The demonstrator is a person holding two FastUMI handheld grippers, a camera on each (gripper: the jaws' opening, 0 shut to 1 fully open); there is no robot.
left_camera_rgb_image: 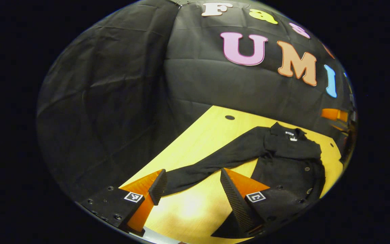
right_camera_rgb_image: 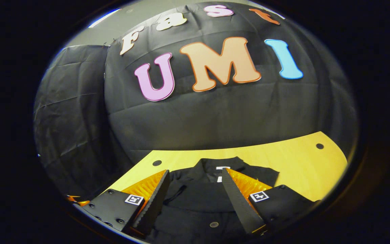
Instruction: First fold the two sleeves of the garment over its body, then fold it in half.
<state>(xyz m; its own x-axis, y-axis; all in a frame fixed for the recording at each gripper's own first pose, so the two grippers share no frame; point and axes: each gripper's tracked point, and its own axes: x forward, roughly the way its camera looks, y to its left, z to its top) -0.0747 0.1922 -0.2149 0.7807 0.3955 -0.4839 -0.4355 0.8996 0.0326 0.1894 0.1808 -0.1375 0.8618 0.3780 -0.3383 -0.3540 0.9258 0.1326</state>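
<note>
In the left gripper view my left tongs (left_camera_rgb_image: 192, 184) stand spread wide with nothing between the fingers but bare wood and a stretch of sleeve; the near finger on the one side sits right at the cuff end of the garment's long sleeve (left_camera_rgb_image: 212, 164), whether touching it or just above it I cannot tell; the other finger rides over the lower hem side of the garment (left_camera_rgb_image: 289, 159). Past the fingers, the garment lies flat on the tabletop (left_camera_rgb_image: 208, 135), dark and buttoned, its collar with a small pale tag (left_camera_rgb_image: 291, 135) pointing toward the booth's far wall; the one sleeve runs out from the shoulder across the wood toward my tongs, still unfolded; the far sleeve appears already laid over the body, though the dark cloth makes that hard to be sure of. Beyond the garment's shoulder a small round hole (left_camera_rgb_image: 230, 117) sits in the tabletop near its far edge.

In the right gripper view my right tongs (right_camera_rgb_image: 195, 189) are likewise gaping and hold nothing; they hang over the garment (right_camera_rgb_image: 198, 200), its collar (right_camera_rgb_image: 218, 166) lying between the two fingers, a button (right_camera_rgb_image: 214, 224) showing below it; whether the fingers touch the cloth I cannot tell. Beyond the collar the tabletop (right_camera_rgb_image: 283, 162) runs bare to its far edge, with one round hole (right_camera_rgb_image: 156, 163) off one side of the garment and another (right_camera_rgb_image: 319, 146) well apart on the other side.
</note>
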